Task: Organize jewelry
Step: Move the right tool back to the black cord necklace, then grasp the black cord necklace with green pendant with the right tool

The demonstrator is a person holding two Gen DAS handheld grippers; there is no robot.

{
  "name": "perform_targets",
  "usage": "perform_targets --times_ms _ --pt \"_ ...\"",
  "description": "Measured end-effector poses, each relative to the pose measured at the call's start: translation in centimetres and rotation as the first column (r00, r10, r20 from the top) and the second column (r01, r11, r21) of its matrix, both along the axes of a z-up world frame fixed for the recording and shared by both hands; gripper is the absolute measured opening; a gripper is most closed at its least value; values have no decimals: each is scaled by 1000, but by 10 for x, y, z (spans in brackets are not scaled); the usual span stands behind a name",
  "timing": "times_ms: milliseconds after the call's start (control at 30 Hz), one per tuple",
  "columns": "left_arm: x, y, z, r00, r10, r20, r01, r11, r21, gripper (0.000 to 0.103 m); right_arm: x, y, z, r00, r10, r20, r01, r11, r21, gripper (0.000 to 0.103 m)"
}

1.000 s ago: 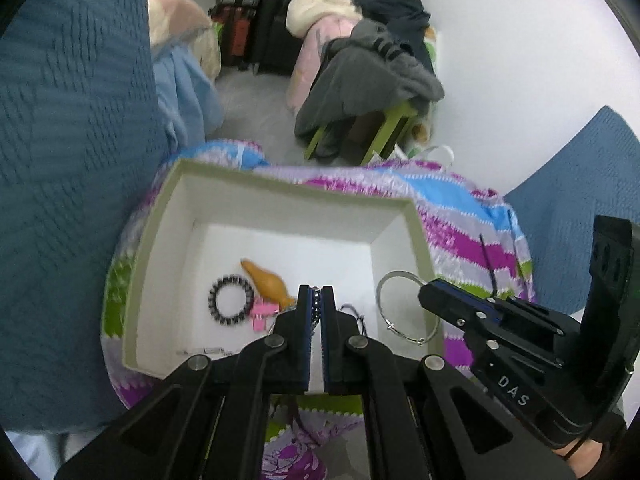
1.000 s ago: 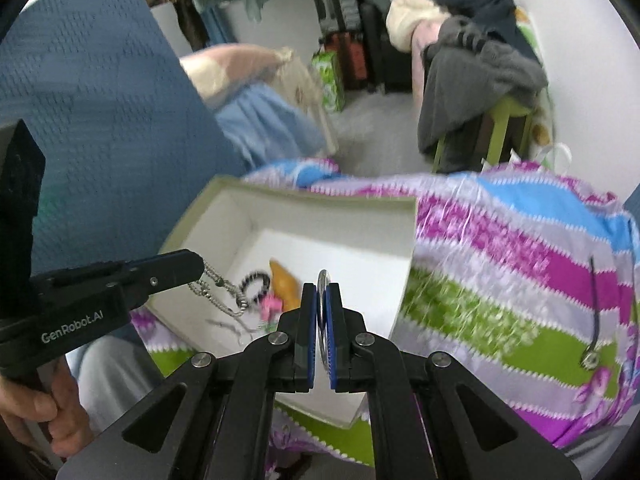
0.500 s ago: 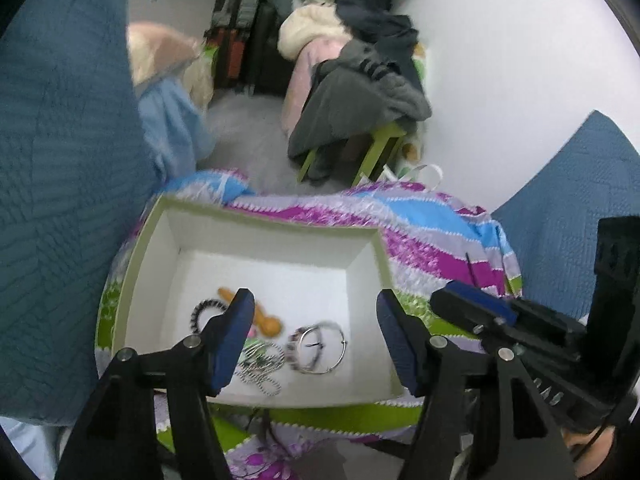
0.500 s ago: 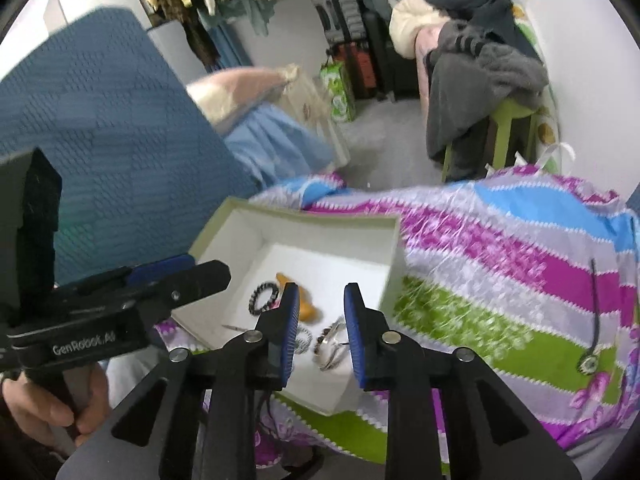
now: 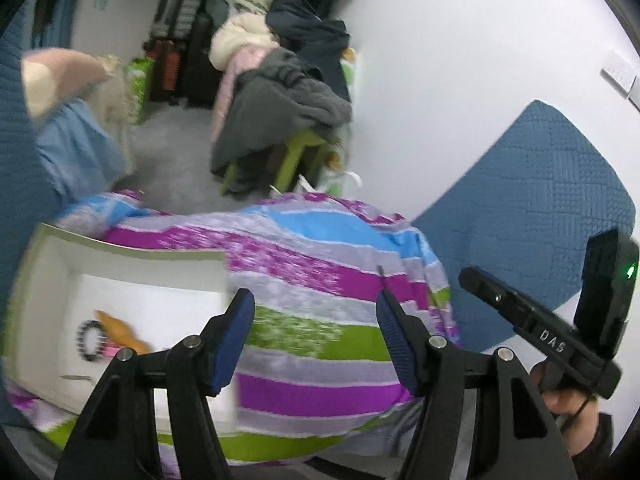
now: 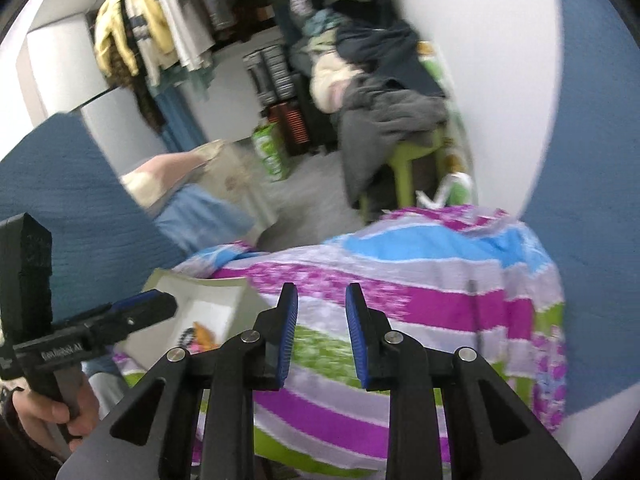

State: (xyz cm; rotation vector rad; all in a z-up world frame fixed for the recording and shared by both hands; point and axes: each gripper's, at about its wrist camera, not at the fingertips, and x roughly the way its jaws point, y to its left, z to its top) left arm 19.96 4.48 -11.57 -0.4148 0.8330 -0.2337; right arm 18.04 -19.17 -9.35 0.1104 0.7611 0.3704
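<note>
Two views cover the scene. Both show a striped cloth [image 5: 320, 320] in purple, green, blue and grey, and a white box [image 5: 120, 276] resting on it.

Left wrist view:
- Left tongs [image 5: 316, 340] stand at lower centre, wide apart, with nothing between the blue pads [image 5: 236, 340]. Only cloth lies beyond them.
- Box sits at lower left of the frame. Its inside is visible: a black bead bracelet [image 5: 90, 340], an orange piece [image 5: 120, 332] just beside it, and a pink item [image 5: 110, 348] that is too blurred to identify.
- Right tongs [image 5: 470, 276] enter from the right edge as a side profile, held by a hand [image 5: 568, 404]. This view does not show their gap.
- A thin dark pin [image 5: 386, 280] lies on the cloth right of centre, well apart from the box.

Right wrist view:
- Right tongs [image 6: 322, 332] stand at lower centre, parted by a narrow gap, empty.
- Box [image 6: 208, 300] appears at lower left, partly hidden behind the tongs arm; only a corner of its contents shows.
- Left tongs [image 6: 160, 304] enter from the left edge over the box area, held by a hand [image 6: 44, 416].
- Pin [image 6: 476, 312] lies at right.
- Hanging clothes [image 6: 152, 40] fill the upper left, seen only here.
</note>
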Motion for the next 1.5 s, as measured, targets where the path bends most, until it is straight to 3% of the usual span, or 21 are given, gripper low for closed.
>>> perform_targets --times_ms 100,367,533,867,1167,1333,1500 --pt "16 -24 -14 999 -38 -31 37 999 -31 62 -3 -38 -15 998 -63 -23 64 998 11 23" --pt "36 -60 -48 995 -82 -65 81 997 -7 62 6 -94 -75 981 -160 -106 163 986 26 23" --pt "33 -66 -66 993 -85 -81 87 996 30 62 25 -102 -119 969 -173 -177 176 984 6 23" --pt "31 -62 -86 992 -68 -109 76 995 68 62 71 -99 -175 956 -192 -222 168 978 -119 23" --pt "30 -60 -95 991 -60 -118 72 992 102 62 87 -103 -198 949 -196 -246 159 974 -159 22" --pt "31 -59 -98 990 -56 -127 69 993 100 62 92 -100 -200 952 -203 -229 160 968 -195 8" --pt "31 -54 -94 993 -41 -114 53 993 103 62 92 -102 -197 949 -204 -241 164 971 -175 7"
